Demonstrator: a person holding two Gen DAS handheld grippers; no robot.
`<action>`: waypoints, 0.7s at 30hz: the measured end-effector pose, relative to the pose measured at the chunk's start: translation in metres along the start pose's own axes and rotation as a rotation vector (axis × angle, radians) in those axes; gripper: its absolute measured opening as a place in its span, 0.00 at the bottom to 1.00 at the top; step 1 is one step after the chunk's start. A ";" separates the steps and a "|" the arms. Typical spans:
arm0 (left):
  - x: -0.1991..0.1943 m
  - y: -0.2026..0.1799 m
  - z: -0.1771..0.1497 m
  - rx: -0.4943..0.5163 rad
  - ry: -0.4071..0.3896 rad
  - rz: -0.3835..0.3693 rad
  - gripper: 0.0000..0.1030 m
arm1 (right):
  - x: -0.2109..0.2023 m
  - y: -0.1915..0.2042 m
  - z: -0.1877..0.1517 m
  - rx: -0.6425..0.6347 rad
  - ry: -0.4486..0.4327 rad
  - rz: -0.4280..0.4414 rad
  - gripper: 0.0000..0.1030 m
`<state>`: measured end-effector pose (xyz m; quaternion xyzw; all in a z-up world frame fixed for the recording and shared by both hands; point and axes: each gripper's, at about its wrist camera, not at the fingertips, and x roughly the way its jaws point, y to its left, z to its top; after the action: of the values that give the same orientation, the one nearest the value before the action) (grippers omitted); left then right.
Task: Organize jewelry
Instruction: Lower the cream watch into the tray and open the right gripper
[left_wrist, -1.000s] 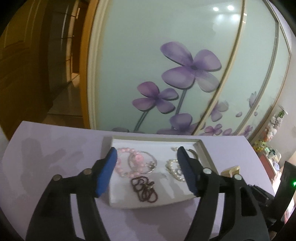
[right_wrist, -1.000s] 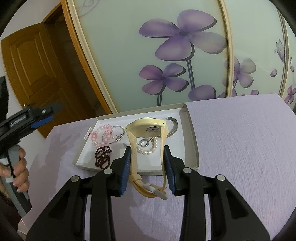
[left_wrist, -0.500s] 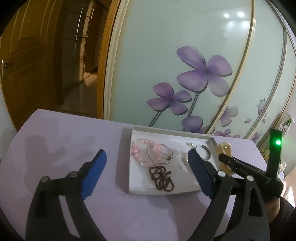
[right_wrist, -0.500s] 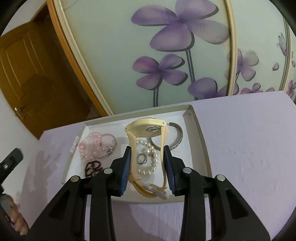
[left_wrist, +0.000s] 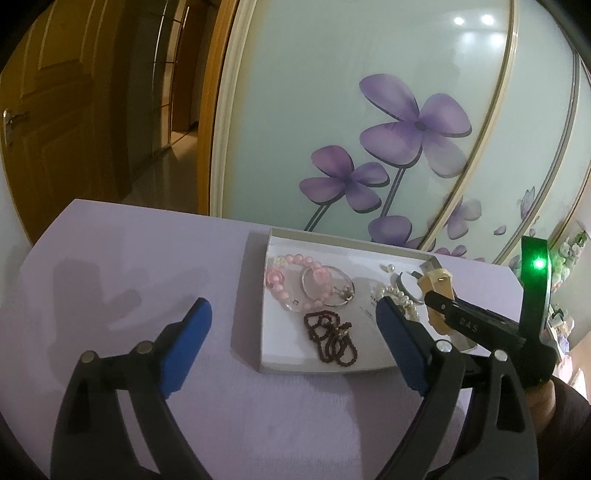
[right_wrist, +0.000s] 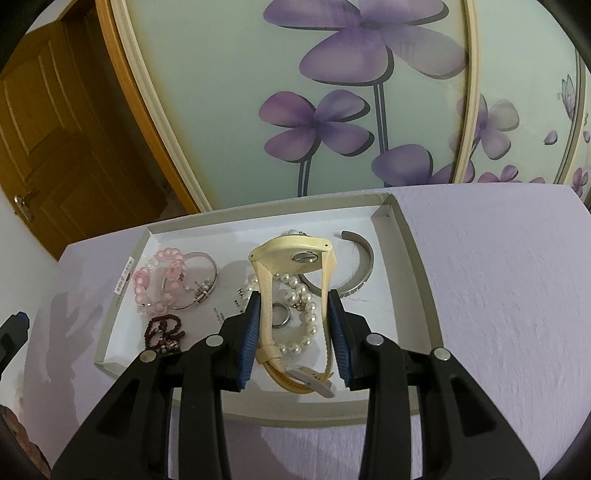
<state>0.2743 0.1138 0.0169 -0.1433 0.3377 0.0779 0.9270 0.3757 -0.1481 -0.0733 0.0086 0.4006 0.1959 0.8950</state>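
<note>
A shallow white tray (right_wrist: 413, 258) sits on the lilac table (right_wrist: 498, 295). It holds a pink bead bracelet (right_wrist: 155, 284), a silver bangle (right_wrist: 201, 280), a dark bead bracelet (right_wrist: 162, 332), a pearl bracelet (right_wrist: 303, 299), a ring (right_wrist: 281, 314) and a silver cuff (right_wrist: 360, 266). My right gripper (right_wrist: 293, 332) is shut on a cream wristwatch (right_wrist: 291, 254) and holds it above the tray's right half. My left gripper (left_wrist: 291, 332) is open and empty, above the table at the tray's (left_wrist: 258, 295) near left side. The watch (left_wrist: 437, 288) also shows in the left wrist view.
A glass sliding door with purple flowers (left_wrist: 406, 129) stands right behind the table. A wooden door (right_wrist: 44, 122) is at the far left. The table's front left corner (left_wrist: 74, 206) and far edge lie close to the tray. Shelves with small items (left_wrist: 569, 258) are at the right.
My right gripper has carried the watch forward and lower over the tray. My left gripper has drawn back and to the left, and its jaws have opened wider.
</note>
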 end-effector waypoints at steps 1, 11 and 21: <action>0.000 0.000 0.000 0.002 0.002 -0.001 0.88 | 0.001 0.000 0.001 0.000 0.001 -0.002 0.36; 0.006 -0.004 -0.002 0.015 0.019 -0.002 0.88 | 0.010 0.002 0.003 -0.007 0.000 -0.020 0.38; -0.002 -0.007 -0.006 0.023 -0.003 -0.029 0.91 | -0.032 0.000 0.000 -0.049 -0.157 0.003 0.86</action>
<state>0.2710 0.1048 0.0150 -0.1374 0.3353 0.0608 0.9301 0.3566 -0.1592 -0.0504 0.0027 0.3244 0.2054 0.9233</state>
